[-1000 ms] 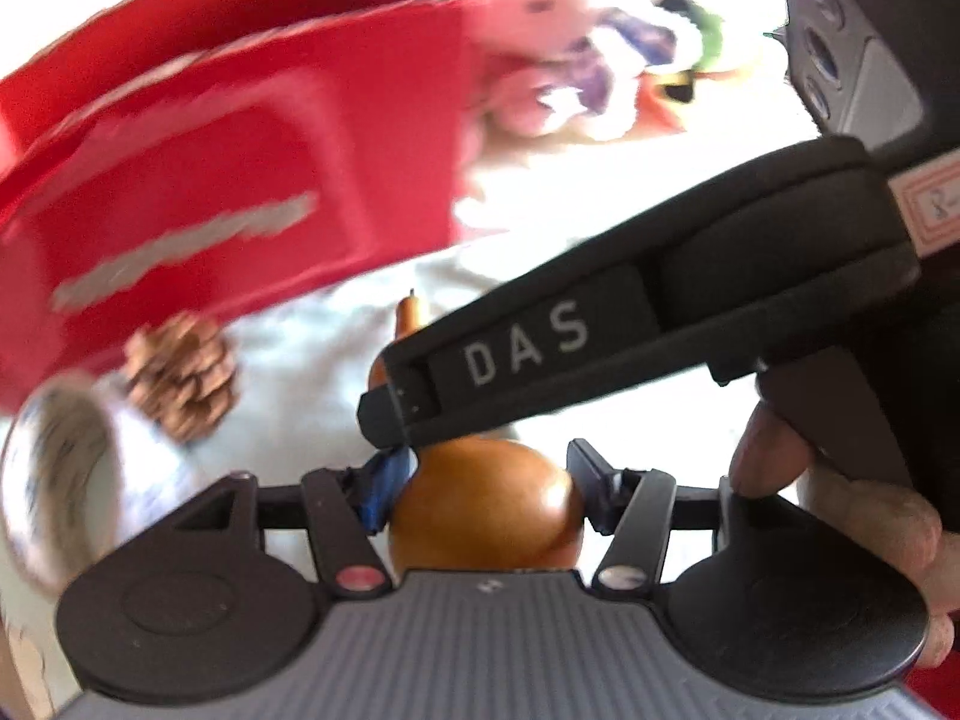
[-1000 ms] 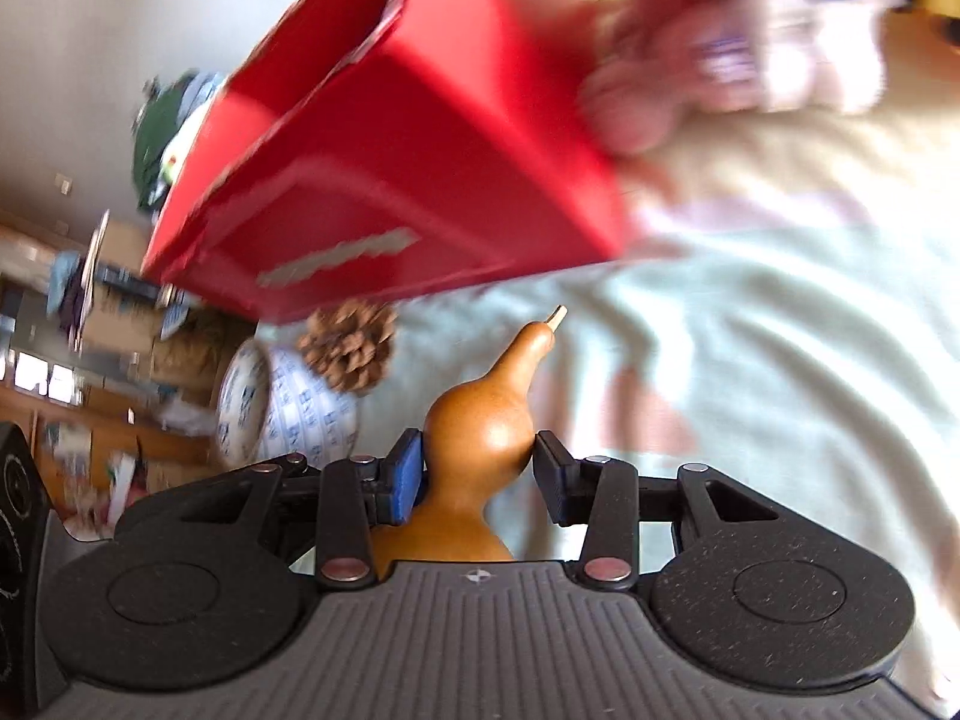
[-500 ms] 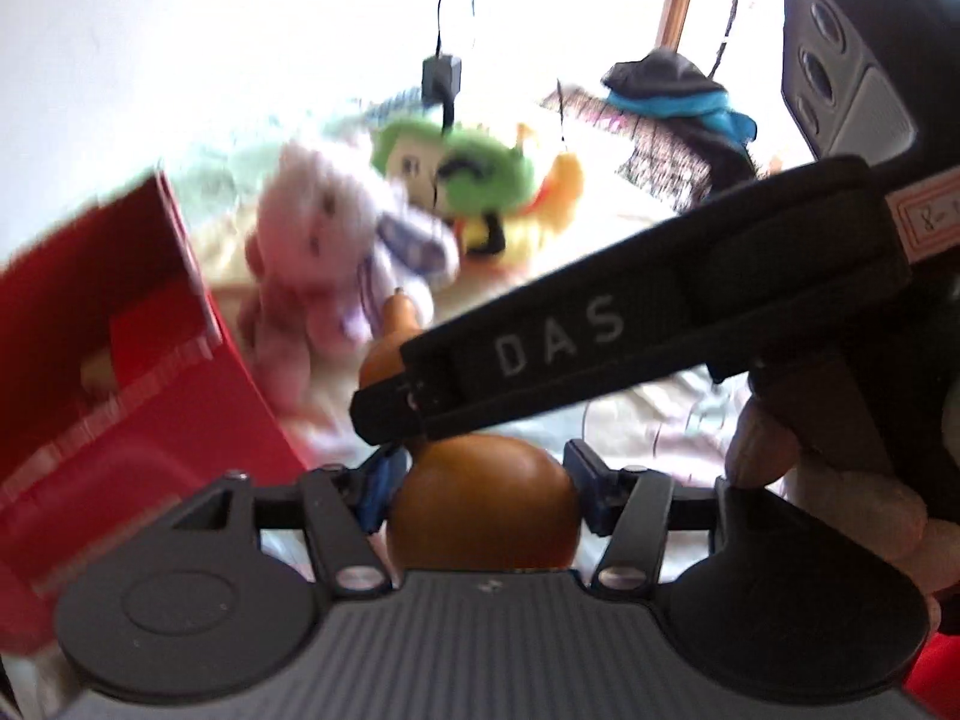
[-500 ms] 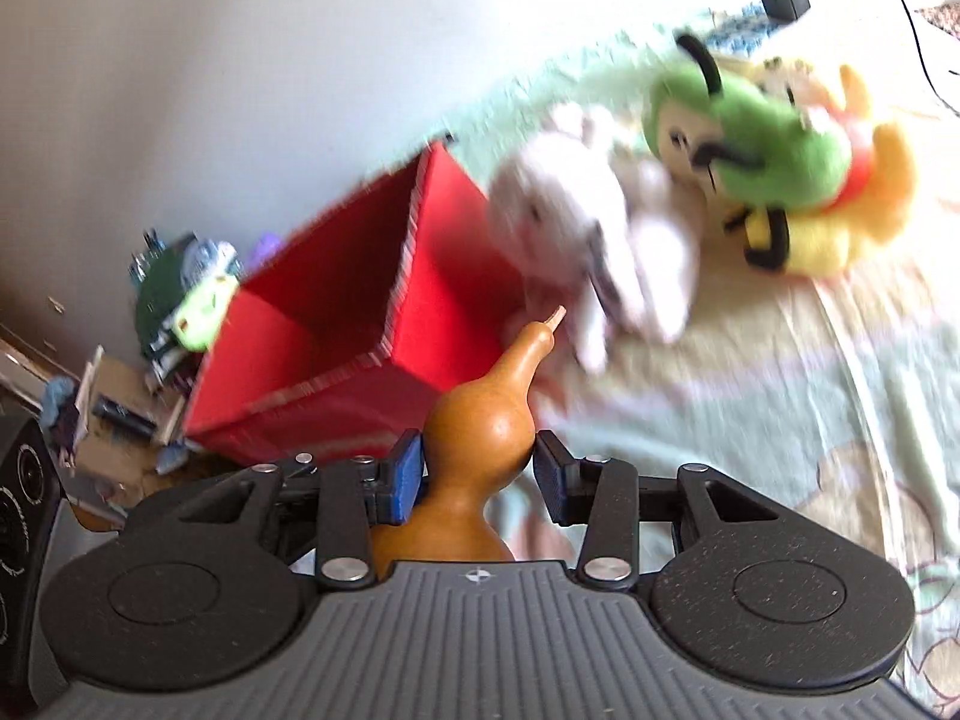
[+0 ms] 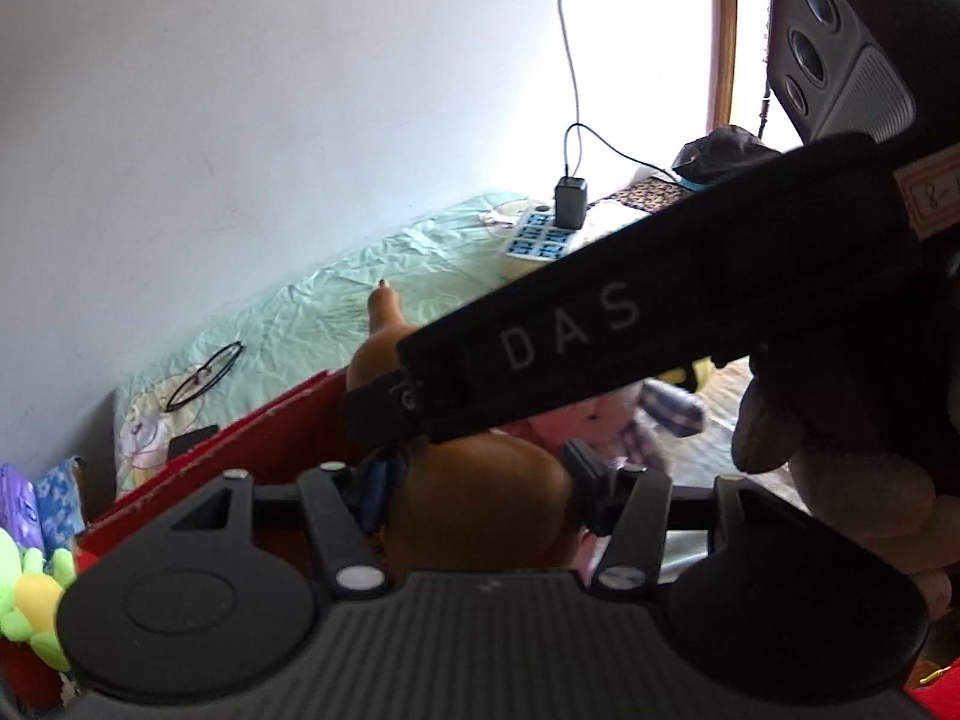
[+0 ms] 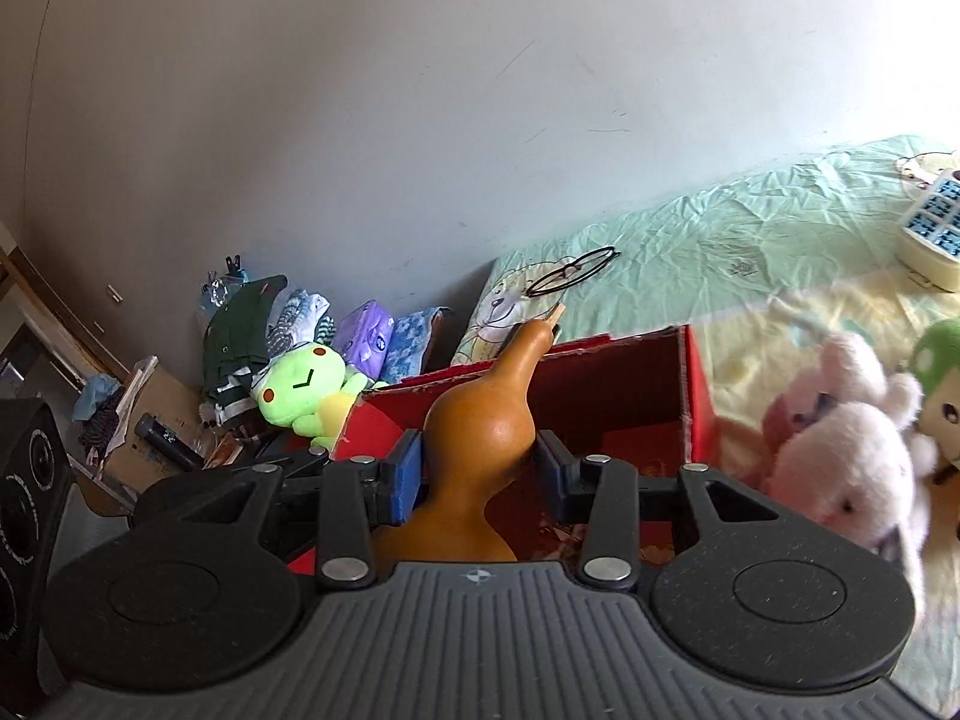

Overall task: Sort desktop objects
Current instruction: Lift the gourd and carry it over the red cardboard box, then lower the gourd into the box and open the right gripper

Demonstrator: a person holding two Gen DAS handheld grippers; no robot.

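A brown gourd [image 6: 480, 420] is held up in the air by both grippers at once. My right gripper [image 6: 477, 468] is shut on its upper bulb, and the thin neck points away over an open red box [image 6: 630, 408]. My left gripper [image 5: 480, 480] is shut on the wide lower bulb of the gourd [image 5: 480, 510]. In the left wrist view a black finger [image 5: 570, 330] of the right gripper crosses in front and hides the gourd's waist. The red box [image 5: 252, 438] lies just beyond and below the gourd.
A pink plush [image 6: 852, 462] and a green plush [image 6: 942, 372] lie right of the box on the pale green sheet [image 6: 720, 240]. Glasses [image 6: 570, 270] and a power strip [image 6: 933, 228] lie farther back. A green frog plush [image 6: 306, 384] and clutter sit at the left.
Both grippers have risen with the gourd and tipped upward. The red box has dropped from close overhead to below the gourd. The pinecone and the patterned jar have left both views.
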